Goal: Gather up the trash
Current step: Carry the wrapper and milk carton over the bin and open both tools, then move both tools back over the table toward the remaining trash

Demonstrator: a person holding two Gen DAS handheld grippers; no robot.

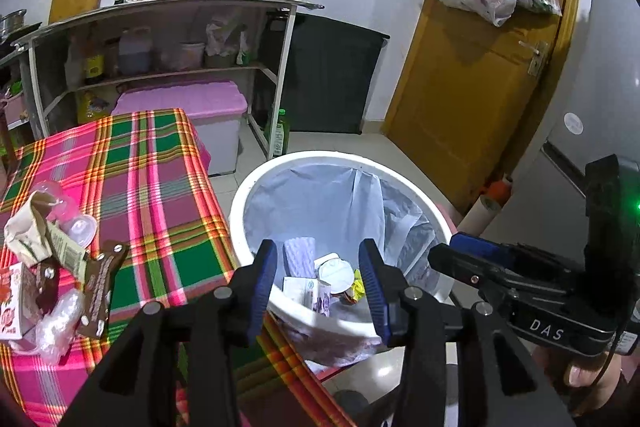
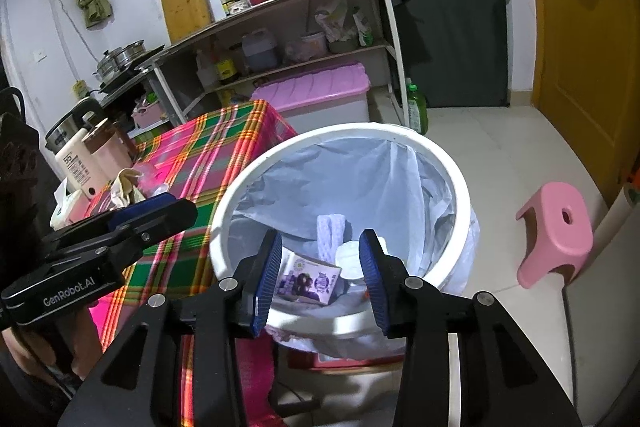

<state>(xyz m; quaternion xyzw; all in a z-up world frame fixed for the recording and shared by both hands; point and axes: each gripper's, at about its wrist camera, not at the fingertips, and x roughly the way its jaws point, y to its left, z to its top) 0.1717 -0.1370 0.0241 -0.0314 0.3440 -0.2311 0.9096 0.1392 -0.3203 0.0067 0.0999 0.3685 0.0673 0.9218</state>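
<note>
Trash collection partway — both grippers empty over the bin.

Left gripper [image 1: 318, 283] and right gripper [image 2: 320, 275] spread, nothing between them; cartons and cup already lie in the lined bin [image 1: 256, 183]. Only the left view shows the wrappers [image 1: 52, 251] left on the plaid table [image 1: 160, 187] — right view adds a pink stool [image 2: 560, 231].

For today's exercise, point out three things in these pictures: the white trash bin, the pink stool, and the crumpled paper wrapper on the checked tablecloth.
white trash bin [image 2: 460, 187], right wrist view, on its far right rim.
pink stool [image 2: 554, 227], right wrist view, on the seat top.
crumpled paper wrapper [image 1: 28, 231], left wrist view, on its pale creased middle.
</note>
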